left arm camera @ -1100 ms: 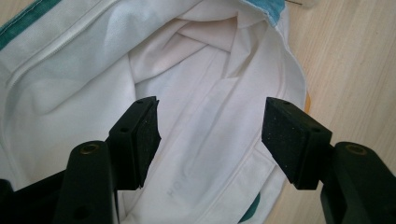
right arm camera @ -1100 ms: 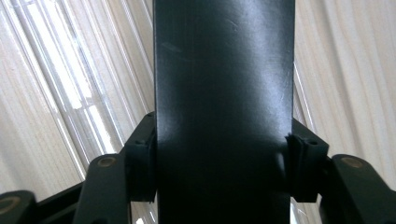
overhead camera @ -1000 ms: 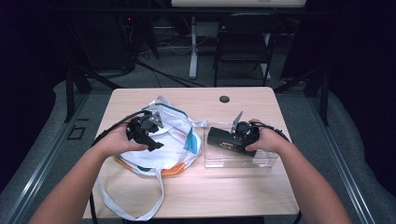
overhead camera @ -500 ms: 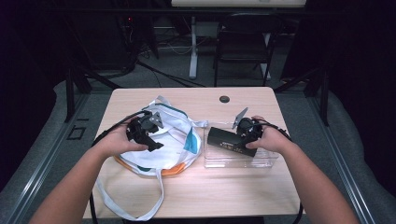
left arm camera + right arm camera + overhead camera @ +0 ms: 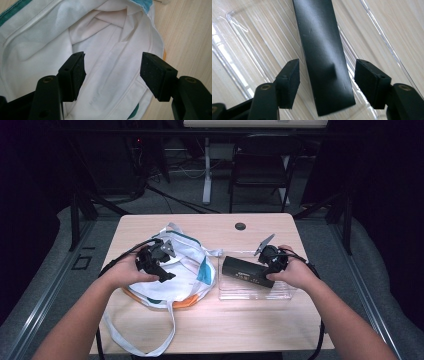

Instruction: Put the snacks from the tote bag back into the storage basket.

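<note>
Black box: lies in the clear plastic tray at the table's right; looks stiff and smooth, probably light, likely to slip between pads.
Hold: best taken across its narrow width, near the end closest to the jaws.
Right gripper: jaws wide, one on each side of the box, neither touching it.
Cloth bag: white with teal trim, soft and floppy, on the table's left; will sag if lifted by one fold.
Left gripper: jaws wide, poised over the bag's cloth, holding nothing.
Writing: pale print on the box's side in the high view, too small to read; faint letters on the bag, illegible.
</note>
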Demonstrator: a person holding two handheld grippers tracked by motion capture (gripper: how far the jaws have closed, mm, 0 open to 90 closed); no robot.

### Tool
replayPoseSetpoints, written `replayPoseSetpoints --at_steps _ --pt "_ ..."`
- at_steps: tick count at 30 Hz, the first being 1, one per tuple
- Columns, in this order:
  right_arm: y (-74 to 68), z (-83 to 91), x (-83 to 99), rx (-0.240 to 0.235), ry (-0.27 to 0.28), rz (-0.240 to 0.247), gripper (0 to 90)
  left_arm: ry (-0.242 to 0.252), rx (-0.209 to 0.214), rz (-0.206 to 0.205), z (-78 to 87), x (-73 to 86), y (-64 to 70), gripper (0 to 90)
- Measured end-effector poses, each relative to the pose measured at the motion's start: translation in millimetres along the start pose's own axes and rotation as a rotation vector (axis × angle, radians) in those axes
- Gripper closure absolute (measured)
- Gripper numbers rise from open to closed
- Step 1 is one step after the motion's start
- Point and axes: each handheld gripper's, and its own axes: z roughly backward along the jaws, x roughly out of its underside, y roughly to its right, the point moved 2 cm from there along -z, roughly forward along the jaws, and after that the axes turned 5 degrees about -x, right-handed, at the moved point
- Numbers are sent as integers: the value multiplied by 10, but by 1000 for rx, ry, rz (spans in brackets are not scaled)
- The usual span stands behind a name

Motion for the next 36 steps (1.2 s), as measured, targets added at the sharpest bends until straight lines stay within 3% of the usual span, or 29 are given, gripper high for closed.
replayPoseSetpoints --at_steps 8,9,16,17,19,20,22,26,27,29,36 --pt "-19 81 110 17 -19 -90 406 0 1 7 14 30 3 365" --pt "-28 64 132 21 5 -120 407 -1 1 7 15 34 0 365" --pt "-16 80 238 26 -25 -160 421 -2 3 11 -3 29 6 365" --pt "-26 47 273 18 0 -190 415 -2 3 11 -3 25 9 365" --pt "-13 39 307 21 -36 -179 392 -1 7 8 -9 14 15 365" --pt "-28 3 330 21 -12 -199 384 -3 6 8 -13 7 19 365" --pt "-21 -15 365 29 -46 -189 378 -2 6 9 -16 -4 19 365" --pt "-12 -80 429 20 -42 -233 378 0 8 5 -16 -20 10 365" --pt "5 -74 437 13 -67 -228 378 -1 8 5 -18 -20 10 365" --pt "9 -107 457 16 -52 -258 378 -5 8 0 -23 -18 6 365" --pt "43 -115 452 22 -39 -291 417 -5 8 4 -8 0 9 365"
